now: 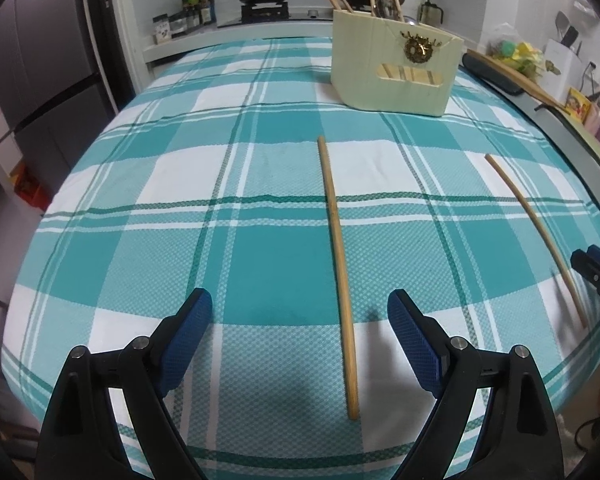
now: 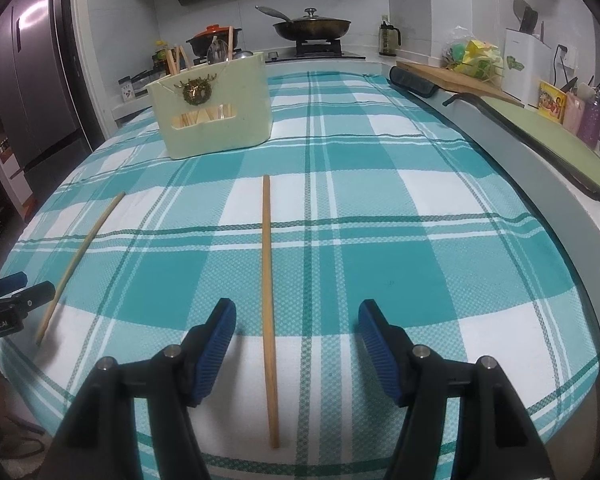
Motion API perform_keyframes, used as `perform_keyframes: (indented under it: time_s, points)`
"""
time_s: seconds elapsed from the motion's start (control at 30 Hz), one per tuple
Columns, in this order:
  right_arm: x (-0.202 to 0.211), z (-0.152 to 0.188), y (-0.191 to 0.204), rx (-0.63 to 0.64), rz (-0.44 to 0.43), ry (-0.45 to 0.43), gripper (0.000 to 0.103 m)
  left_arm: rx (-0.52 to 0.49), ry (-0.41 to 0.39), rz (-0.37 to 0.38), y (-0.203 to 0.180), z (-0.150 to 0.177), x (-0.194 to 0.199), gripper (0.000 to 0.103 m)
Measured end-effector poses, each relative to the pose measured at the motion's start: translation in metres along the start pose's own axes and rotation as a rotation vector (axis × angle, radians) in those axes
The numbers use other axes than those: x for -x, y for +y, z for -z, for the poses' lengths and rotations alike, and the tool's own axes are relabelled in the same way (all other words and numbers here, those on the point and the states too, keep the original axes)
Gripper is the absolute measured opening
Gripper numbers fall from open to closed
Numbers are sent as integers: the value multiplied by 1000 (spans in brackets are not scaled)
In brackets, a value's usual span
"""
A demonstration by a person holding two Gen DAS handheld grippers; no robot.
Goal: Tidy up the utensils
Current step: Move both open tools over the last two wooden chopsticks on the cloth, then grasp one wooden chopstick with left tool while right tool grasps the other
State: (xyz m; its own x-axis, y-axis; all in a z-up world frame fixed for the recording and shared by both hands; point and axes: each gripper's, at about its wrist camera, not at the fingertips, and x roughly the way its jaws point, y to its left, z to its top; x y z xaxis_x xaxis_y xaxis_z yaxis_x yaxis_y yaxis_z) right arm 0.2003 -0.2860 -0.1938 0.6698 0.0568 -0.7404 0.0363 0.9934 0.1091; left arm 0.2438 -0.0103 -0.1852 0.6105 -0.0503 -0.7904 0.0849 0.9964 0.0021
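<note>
Two chopsticks are lying loose on the tabletop (image 1: 220, 240), one between each gripper's spread, empty fingers, so both are seemingly lining up pickups: closing on each stick, then carrying it ahead to the holder (image 1: 396, 68).

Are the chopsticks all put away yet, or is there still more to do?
Not yet. Some sticks already stand in the holder at the back of the table. Nothing is in hand: the left gripper and right gripper both have open jaws. Two are left on the cloth: the left chopstick and the right chopstick, each lying between one gripper's jaws.
</note>
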Motion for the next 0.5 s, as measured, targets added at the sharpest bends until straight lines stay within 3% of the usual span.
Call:
perform_keyframes:
  time_s: [0.5]
  points:
    - [5,-1,-1,5,-57,-19,65,90,-2,75,32,-8,0,91]
